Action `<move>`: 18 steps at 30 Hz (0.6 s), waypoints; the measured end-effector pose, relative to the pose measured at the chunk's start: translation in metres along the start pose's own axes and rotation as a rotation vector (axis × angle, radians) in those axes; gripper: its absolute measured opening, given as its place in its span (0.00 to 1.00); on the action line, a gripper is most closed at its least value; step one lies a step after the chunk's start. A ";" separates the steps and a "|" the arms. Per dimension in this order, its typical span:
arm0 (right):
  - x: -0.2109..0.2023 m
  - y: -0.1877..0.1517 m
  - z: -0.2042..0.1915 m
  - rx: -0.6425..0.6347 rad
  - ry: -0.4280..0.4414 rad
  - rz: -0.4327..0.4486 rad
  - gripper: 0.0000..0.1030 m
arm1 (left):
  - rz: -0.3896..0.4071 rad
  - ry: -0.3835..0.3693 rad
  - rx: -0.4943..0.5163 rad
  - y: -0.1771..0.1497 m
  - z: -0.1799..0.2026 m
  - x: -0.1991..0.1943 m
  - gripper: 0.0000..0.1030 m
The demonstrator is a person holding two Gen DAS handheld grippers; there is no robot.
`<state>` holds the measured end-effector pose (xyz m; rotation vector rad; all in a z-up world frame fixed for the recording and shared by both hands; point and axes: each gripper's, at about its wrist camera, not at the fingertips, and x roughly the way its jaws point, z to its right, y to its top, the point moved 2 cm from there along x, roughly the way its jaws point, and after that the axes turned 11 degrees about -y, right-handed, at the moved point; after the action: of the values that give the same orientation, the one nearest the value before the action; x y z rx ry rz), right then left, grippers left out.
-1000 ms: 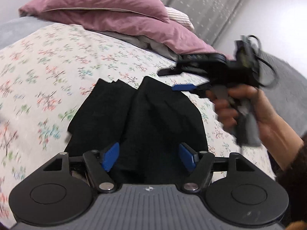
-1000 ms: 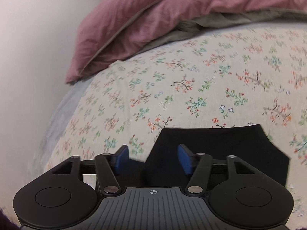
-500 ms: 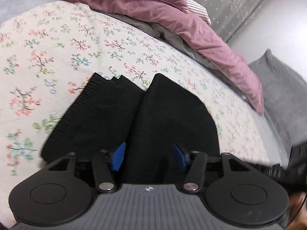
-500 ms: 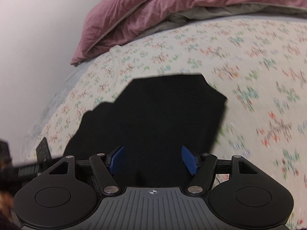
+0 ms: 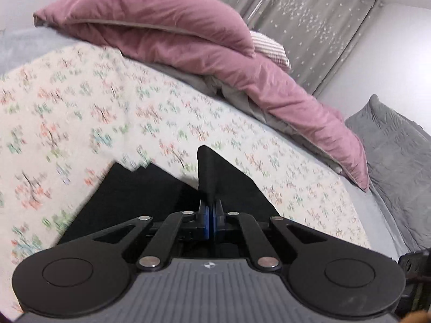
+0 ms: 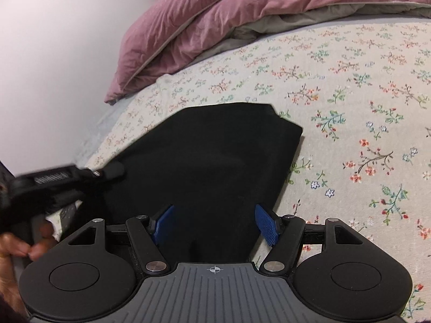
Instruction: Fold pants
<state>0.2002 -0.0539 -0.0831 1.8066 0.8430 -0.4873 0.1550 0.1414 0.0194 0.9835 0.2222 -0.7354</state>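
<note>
The pants (image 5: 150,188) lie on the floral sheet (image 5: 80,113), black and partly folded, on the side of the sheet away from the mauve duvet (image 5: 188,43).

Left gripper (image 5: 209,215): both blue pads are pressed together with a ridge of pants fabric pinched between them. The pinched fabric stands up from the sheet as a narrow vertical fold directly ahead of the pads. The rest of the pants spreads flat on the sheet to either side of that fold.

Right gripper (image 6: 215,222): the blue pads (image 6: 265,223) stand wide apart. Pants (image 6: 215,156) fabric lies between and beneath them; the pads do not grip it. Whether they touch the cloth cannot be determined.

In the right wrist view, the left gripper (image 6: 107,172) appears blurred at the pants' left edge, held by the left hand (image 6: 24,242).

The duvet is heaped along the far edge of the sheet. A striped pillow (image 5: 269,48) shows behind the duvet. A grey curtain (image 5: 296,18) hangs beyond the duvet, and a grey cushion (image 5: 396,156) sits past the duvet's lower end.
</note>
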 end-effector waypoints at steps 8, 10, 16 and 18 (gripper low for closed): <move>0.006 -0.005 -0.003 0.016 0.013 -0.013 0.65 | -0.034 0.195 -0.061 0.011 -0.066 0.003 0.33; 0.010 -0.007 -0.006 0.019 0.017 -0.025 0.65 | -0.045 0.228 -0.099 0.010 -0.083 0.006 0.64; 0.020 -0.017 -0.010 0.045 0.055 -0.059 0.65 | -0.049 0.138 -0.178 0.009 -0.110 0.009 0.81; 0.024 -0.019 -0.007 0.086 0.076 -0.071 0.65 | -0.059 0.067 -0.240 0.007 -0.117 0.012 0.81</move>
<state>0.2015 -0.0356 -0.1089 1.8890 0.9536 -0.5093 0.1860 0.2342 -0.0462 0.7762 0.3905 -0.7114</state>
